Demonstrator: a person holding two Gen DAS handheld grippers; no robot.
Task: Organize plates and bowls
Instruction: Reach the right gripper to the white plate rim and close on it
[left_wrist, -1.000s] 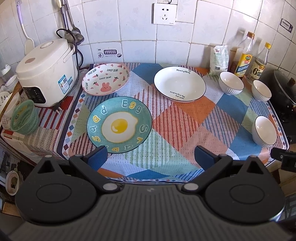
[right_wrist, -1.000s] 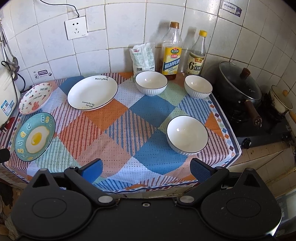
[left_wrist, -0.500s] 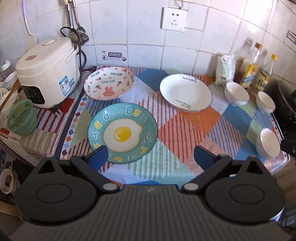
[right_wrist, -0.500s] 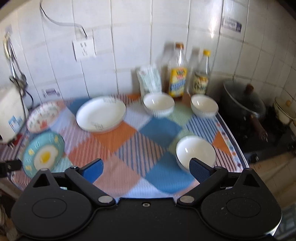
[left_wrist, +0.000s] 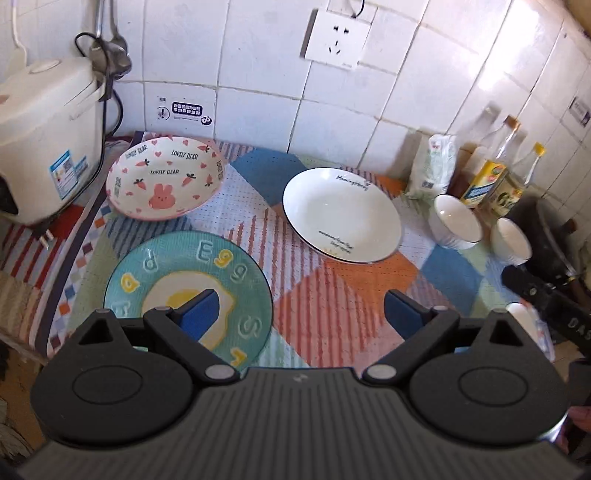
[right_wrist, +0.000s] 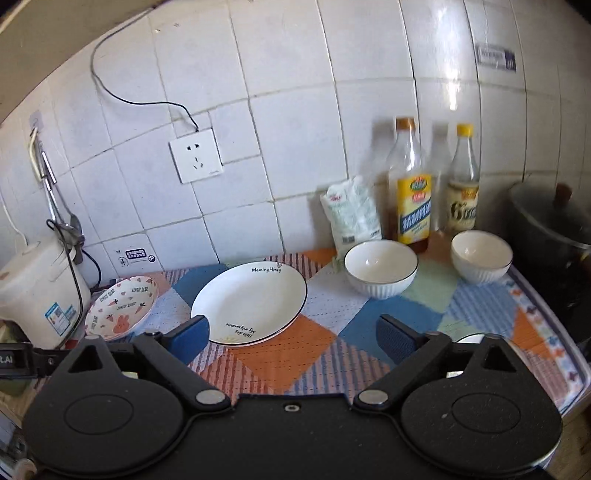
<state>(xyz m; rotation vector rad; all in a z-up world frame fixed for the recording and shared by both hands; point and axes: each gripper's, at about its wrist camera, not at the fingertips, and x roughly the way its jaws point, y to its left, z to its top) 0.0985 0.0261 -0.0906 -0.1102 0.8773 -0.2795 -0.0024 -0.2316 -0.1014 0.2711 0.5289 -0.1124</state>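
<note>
Left gripper (left_wrist: 301, 314) moved closer, empty, spread wide over egg plate (left_wrist: 236, 273); right gripper (right_wrist: 291, 334) closing, empty.

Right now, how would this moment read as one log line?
left gripper: open, empty, over egg plate | right gripper: closing, nothing between | white plate: untouched

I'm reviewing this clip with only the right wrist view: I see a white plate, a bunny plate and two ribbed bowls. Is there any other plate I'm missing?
Observer: Yes. A teal egg plate lies just in front of the bunny plate, apart from it.
Operator: Is the left gripper holding it?
Observer: No. The left gripper is open with nothing between its fingers. One finger shows over the plate's yolk, but I cannot tell whether it touches.
</note>
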